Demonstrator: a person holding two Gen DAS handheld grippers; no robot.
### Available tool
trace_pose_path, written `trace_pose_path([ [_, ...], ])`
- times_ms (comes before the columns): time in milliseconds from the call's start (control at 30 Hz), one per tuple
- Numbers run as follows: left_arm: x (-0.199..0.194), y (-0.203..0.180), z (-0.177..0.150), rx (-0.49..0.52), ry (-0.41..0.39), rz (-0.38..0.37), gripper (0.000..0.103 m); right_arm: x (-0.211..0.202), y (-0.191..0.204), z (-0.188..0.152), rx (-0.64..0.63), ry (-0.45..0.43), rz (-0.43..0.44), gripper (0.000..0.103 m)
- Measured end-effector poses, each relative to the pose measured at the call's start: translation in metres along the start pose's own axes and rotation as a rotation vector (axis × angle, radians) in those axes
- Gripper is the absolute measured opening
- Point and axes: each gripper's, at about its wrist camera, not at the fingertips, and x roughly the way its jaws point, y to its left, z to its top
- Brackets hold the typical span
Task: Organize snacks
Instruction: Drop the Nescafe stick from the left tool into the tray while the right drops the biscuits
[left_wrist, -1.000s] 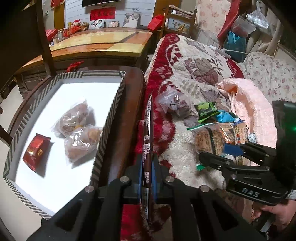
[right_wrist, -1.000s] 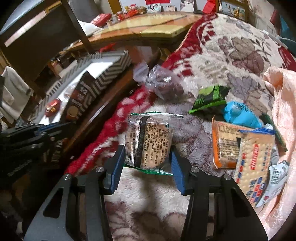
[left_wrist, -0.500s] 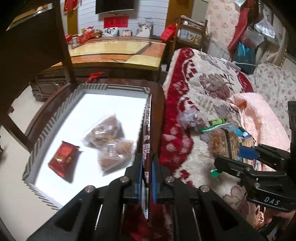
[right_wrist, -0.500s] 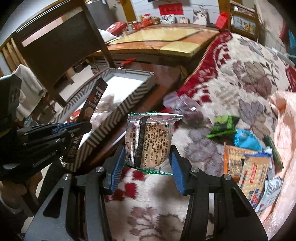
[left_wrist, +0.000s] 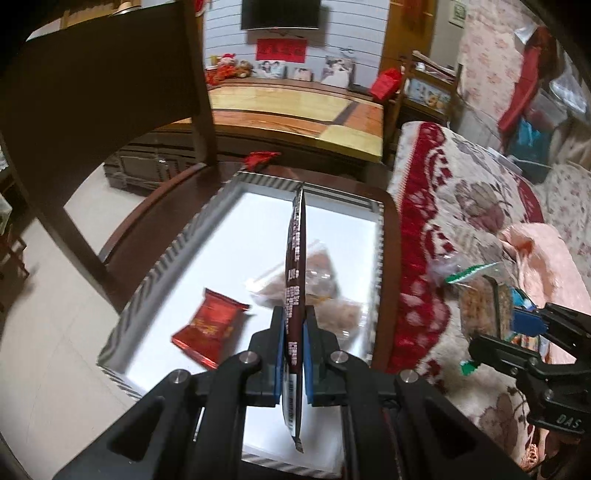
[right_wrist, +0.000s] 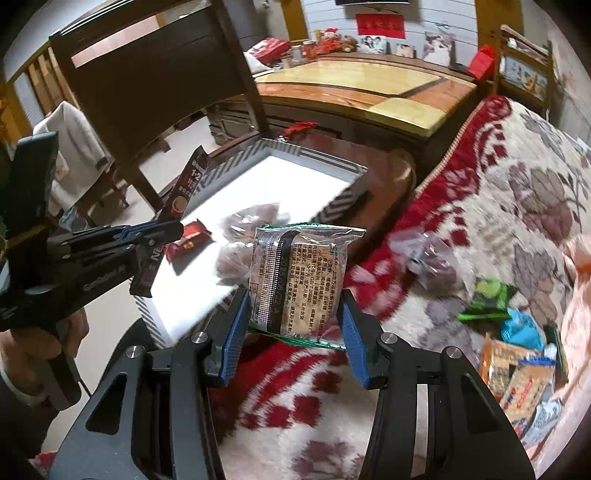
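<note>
My left gripper (left_wrist: 293, 328) is shut on a long brown coffee sachet (left_wrist: 295, 280), held edge-on above a striped box with a white floor (left_wrist: 177, 254). The box holds a red packet (left_wrist: 210, 328) and two clear bags of brown snacks (left_wrist: 317, 273). My right gripper (right_wrist: 293, 317) is shut on a clear cracker pack (right_wrist: 299, 280), held above the red-patterned blanket beside the box (right_wrist: 343, 199). The left gripper and its sachet (right_wrist: 177, 206) show at the left of the right wrist view.
Several loose snack packs lie on the blanket: a clear bag (right_wrist: 428, 258), a green pack (right_wrist: 487, 295), a blue one (right_wrist: 521, 328), orange cracker packs (right_wrist: 517, 376). A dark wooden chair (left_wrist: 107, 88) stands left of the box. A wooden table (left_wrist: 295, 107) lies behind.
Both grippers have risen and moved left toward the box. The left one with the sachet is now over the box interior; the right one has carried the cracker pack up off the blanket.
</note>
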Motion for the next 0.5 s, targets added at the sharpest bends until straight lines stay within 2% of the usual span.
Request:
trace_pose_path([
  [500,0.023,0.034,0.005,-0.049,0.031,0.041,0.010,0.033,0.038,0.027,-0.088,0.036,0.045,0.047],
])
